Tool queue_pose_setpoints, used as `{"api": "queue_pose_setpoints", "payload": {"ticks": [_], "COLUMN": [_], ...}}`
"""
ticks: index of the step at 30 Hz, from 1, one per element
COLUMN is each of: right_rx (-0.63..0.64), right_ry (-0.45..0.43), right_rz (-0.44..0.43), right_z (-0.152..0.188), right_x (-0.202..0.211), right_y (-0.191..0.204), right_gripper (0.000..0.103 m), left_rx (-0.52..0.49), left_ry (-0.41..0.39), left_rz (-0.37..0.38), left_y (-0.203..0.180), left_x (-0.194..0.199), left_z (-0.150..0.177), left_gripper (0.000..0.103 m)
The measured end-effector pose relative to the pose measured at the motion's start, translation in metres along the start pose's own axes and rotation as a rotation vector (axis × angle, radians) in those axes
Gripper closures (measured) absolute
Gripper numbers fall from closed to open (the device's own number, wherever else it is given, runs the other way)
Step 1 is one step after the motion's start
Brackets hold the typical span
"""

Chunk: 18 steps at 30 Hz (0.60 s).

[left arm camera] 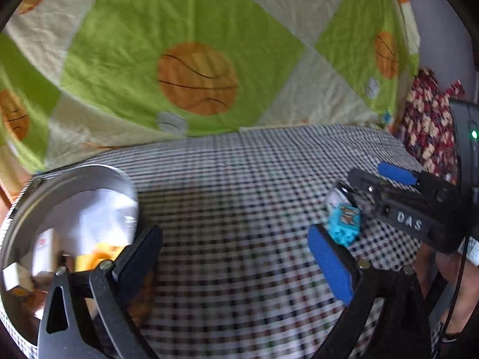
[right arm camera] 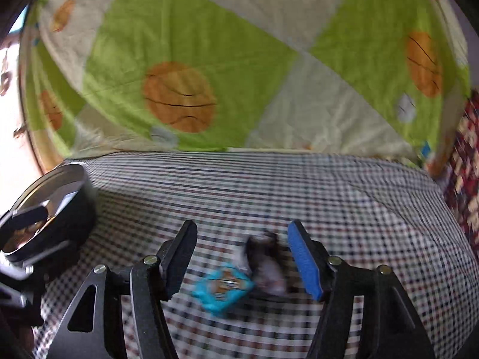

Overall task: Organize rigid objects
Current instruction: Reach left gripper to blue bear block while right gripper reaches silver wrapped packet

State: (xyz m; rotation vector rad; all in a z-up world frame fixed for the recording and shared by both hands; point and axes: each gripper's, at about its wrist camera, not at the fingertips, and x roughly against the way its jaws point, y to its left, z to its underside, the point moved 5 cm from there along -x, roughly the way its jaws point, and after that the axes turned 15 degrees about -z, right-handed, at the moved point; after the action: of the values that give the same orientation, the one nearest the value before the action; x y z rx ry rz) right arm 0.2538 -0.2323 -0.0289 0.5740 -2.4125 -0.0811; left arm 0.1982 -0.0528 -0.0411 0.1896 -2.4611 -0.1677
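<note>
A small turquoise block with a picture on its face (right arm camera: 223, 287) lies on the checked tablecloth (right arm camera: 269, 191), with a blurred dark-and-white object (right arm camera: 266, 261) beside it. Both lie between the wide-open fingers of my right gripper (right arm camera: 242, 257), nearer the blue-padded right finger (right arm camera: 304, 261). In the left wrist view the turquoise block (left arm camera: 344, 224) sits at the right with the right gripper (left arm camera: 371, 188) over it. My left gripper (left arm camera: 236, 257) is open and empty beside a round metal tin (left arm camera: 18, 221) that holds a yellow piece (left arm camera: 98, 257) and white boxes.
The tin (right arm camera: 60, 179) stands at the table's left edge in the right wrist view. A green and cream basketball-print sheet (left arm camera: 194, 45) hangs behind the table. A red patterned cloth (left arm camera: 428, 119) lies at the far right.
</note>
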Motion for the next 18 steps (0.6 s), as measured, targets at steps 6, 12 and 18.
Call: {"api": "queue_pose_setpoints", "payload": {"ticks": [6, 12, 18], "right_rx": [-0.11, -0.143, -0.169], "right_ry": [0.034, 0.022, 0.001], "right_rz": [0.084, 0.131, 0.165], "right_z": [0.004, 0.006, 0.005], "right_x": [-0.003, 0.006, 0.011], "right_y": [-0.043, -0.06, -0.068], "right_gripper": [0.038, 0.038, 0.037], "left_rx": [-0.085, -0.164, -0.165], "left_ry": [0.025, 0.048, 0.093], "left_rz": [0.089, 0.116, 0.142], "left_y": [-0.059, -0.095, -0.106], "left_x": [-0.01, -0.024, -0.04], "left_z": [-0.003, -0.003, -0.002], "left_gripper": [0.004, 0.004, 0.005]}}
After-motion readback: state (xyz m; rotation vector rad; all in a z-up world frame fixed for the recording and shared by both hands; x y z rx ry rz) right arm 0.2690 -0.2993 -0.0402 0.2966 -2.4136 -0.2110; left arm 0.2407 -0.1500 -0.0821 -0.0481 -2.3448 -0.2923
